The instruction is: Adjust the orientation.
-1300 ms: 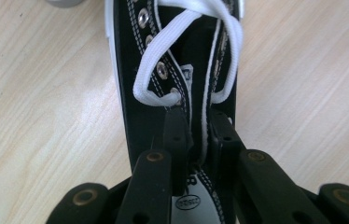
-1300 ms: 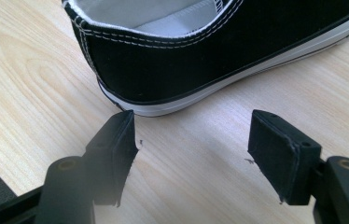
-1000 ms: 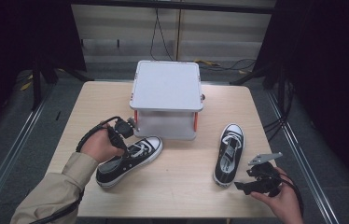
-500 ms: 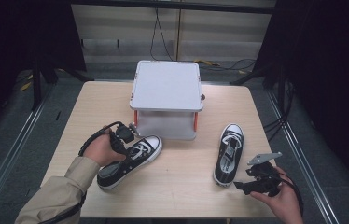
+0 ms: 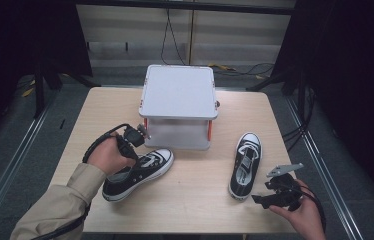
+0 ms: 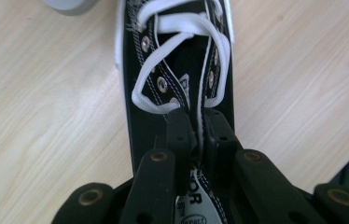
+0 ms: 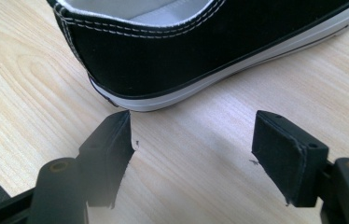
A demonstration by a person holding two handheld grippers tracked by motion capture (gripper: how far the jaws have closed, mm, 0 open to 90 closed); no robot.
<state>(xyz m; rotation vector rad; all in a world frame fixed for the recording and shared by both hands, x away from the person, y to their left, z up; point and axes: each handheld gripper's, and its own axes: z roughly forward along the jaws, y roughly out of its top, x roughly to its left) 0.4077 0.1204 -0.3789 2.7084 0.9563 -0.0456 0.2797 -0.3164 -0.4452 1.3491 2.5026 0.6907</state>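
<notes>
Both grippers work over a pale wooden table (image 5: 195, 200) with a light grain, set in a dim room with dark curtains at either side, grey floor, and cables trailing along the back wall. A grey box (image 5: 179, 102) with a flat pale lid and orange corner posts stands at the middle of the table's far half.

Two black canvas sneakers with white soles and white laces lie in front of the box. The left sneaker (image 5: 137, 172) lies slantwise, its white toe cap pointing toward the box's near corner and its heel toward the person's sleeve (image 5: 57, 205). The right sneaker (image 5: 245, 165) lies well apart from it, toe pointing away from the person, heel near the table's front edge.

The left gripper (image 5: 134, 137) sits over the left sneaker's opening. In the left gripper view its jaws are drawn close together, clamped on the edge of the eyelet flap just below the lowest lace crossing, with the printed tongue label showing beneath them.

The right gripper (image 5: 275, 192) hovers low just beside the right sneaker's heel. In the right gripper view its jaws stand wide apart, holding nothing, with bare wood between them and the heel just beyond the tips.
</notes>
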